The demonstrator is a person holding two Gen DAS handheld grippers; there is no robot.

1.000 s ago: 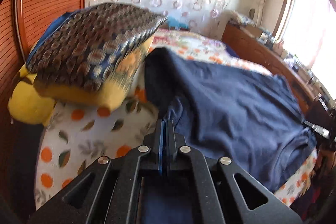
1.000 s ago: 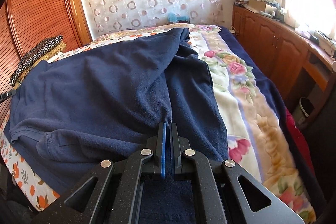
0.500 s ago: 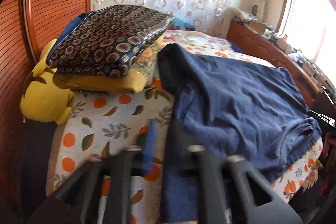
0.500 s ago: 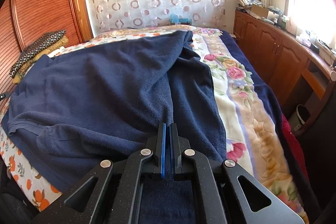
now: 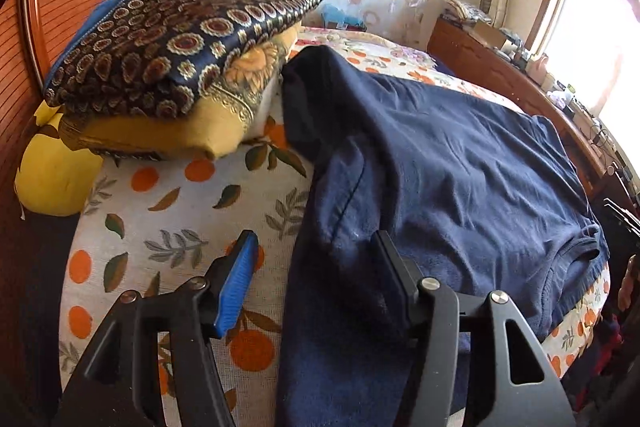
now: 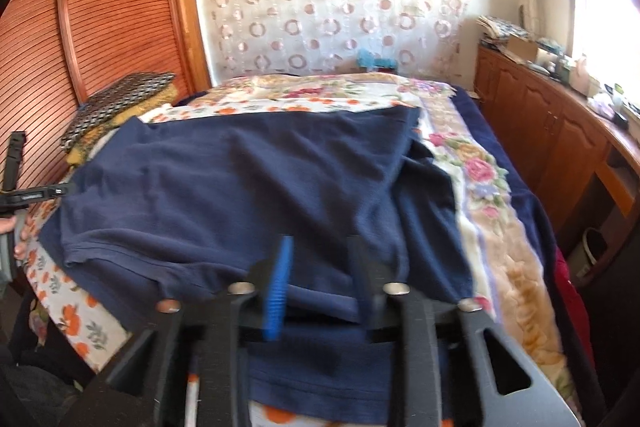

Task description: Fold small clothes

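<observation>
A navy blue T-shirt (image 5: 448,167) lies spread flat on the bed, its collar toward the near right edge. It also shows in the right wrist view (image 6: 256,187). My left gripper (image 5: 314,247) is open, its jaws wide apart over the shirt's left sleeve, holding nothing. My right gripper (image 6: 322,247) is open just above the shirt's near edge, holding nothing. The left gripper also shows at the far left of the right wrist view (image 6: 36,193).
The bed has an orange-print sheet (image 5: 172,211) and a floral blanket (image 6: 492,211). Stacked patterned pillows (image 5: 172,55) and a yellow cushion (image 5: 52,175) lie at the left by the wooden headboard (image 6: 80,27). A wooden cabinet (image 6: 560,147) runs along the right.
Both grippers have opened and let go of the shirt. The shirt has dropped and now lies flat on the bed. Both grippers have pulled back a little.
</observation>
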